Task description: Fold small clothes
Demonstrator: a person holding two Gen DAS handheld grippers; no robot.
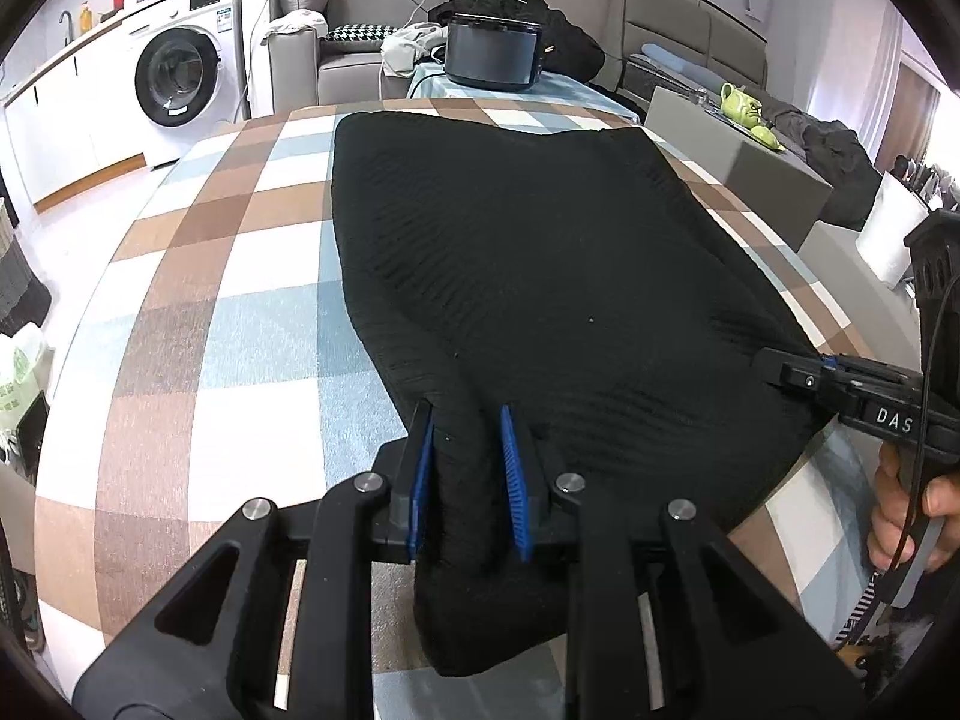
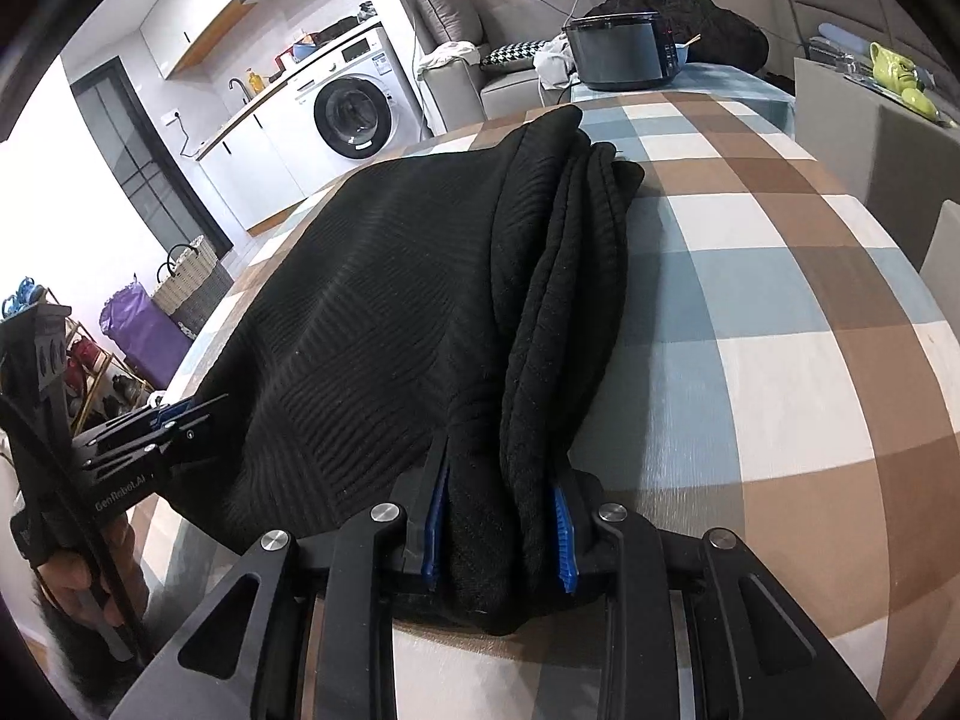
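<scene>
Both tools pinch the black garment's near edge

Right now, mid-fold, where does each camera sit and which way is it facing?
Left wrist: on the left gripper, looking down over the black garment on the checked table; the right gripper and a hand show at right.
Right wrist: on the right gripper, clamping bunched layers; the left gripper shows at left.
Shared: garment, table, washing machine, black appliance.
</scene>
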